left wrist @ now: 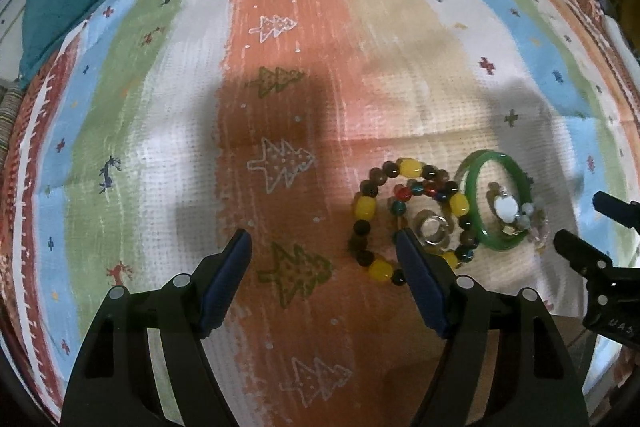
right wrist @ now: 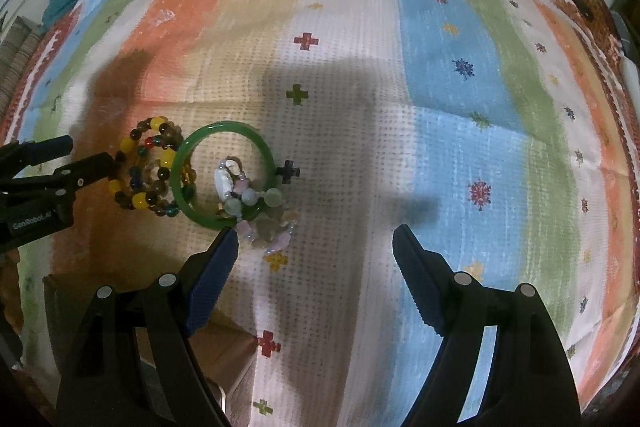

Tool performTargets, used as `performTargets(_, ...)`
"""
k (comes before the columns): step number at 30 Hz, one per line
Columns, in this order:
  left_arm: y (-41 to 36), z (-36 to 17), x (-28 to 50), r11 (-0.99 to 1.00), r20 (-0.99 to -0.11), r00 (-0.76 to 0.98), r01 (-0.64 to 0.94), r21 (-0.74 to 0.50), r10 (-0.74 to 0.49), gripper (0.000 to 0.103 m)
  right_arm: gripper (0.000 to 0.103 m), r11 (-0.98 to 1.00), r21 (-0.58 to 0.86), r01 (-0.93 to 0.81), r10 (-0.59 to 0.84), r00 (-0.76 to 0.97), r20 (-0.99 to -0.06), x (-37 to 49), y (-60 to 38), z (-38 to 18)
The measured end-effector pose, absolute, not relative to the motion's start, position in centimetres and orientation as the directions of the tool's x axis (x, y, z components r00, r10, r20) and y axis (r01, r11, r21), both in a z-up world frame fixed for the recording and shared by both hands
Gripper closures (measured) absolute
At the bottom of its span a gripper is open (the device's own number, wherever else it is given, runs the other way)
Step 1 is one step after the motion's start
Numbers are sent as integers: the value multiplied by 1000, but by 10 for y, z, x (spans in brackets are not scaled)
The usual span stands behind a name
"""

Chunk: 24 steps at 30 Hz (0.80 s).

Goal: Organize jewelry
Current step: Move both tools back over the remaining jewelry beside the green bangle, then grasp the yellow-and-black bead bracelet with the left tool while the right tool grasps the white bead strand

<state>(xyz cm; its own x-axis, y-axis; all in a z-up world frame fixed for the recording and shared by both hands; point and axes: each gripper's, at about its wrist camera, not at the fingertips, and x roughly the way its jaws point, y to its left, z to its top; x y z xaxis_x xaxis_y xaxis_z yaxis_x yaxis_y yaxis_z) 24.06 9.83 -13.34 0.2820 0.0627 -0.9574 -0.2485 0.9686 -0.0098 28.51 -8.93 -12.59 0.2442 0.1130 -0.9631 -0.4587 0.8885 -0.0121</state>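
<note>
Gaping empty, left claw beside beaded bracelet, right claw beside green bangle

The left tool hides part of the yellow-beaded bracelet.

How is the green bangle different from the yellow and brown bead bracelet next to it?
The green bangle is one smooth, solid ring in a single colour; the bead bracelet is many separate round beads, yellow, brown and dark. The green bangle rings a cluster of pale beads and a white stone; the bead bracelet rings smaller multicoloured beads and what looks like a clear ring. Both lie on the striped cloth, overlapping at their near edges, ungripped.
</note>
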Motion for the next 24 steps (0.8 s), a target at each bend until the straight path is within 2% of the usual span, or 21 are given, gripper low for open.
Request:
performTargets(15, 100, -152, 248, 973, -963, 251, -229, 40, 99, 36, 24, 875, -48, -482, 77, 237, -969, 299, -81, -149)
performTargets(19, 98, -155, 251, 975, -961, 254, -215, 57, 112, 40, 37, 863, -72, -499, 59, 241, -969, 300, -74, -156)
performTargets(21, 94, -156, 252, 978, -961, 257, -203, 48, 100, 53, 41, 854, -80, -513, 57, 245, -968, 300, -71, -157)
performTargets(22, 92, -156, 253, 980, -962, 258, -196, 43, 94, 58, 47, 853, -85, -514, 54, 249, -967, 301, -71, -158)
performTargets(24, 87, -155, 254, 983, -964, 254, -182, 30, 76, 84, 56, 855, -96, -510, 44, 256, -966, 301, -70, -157)
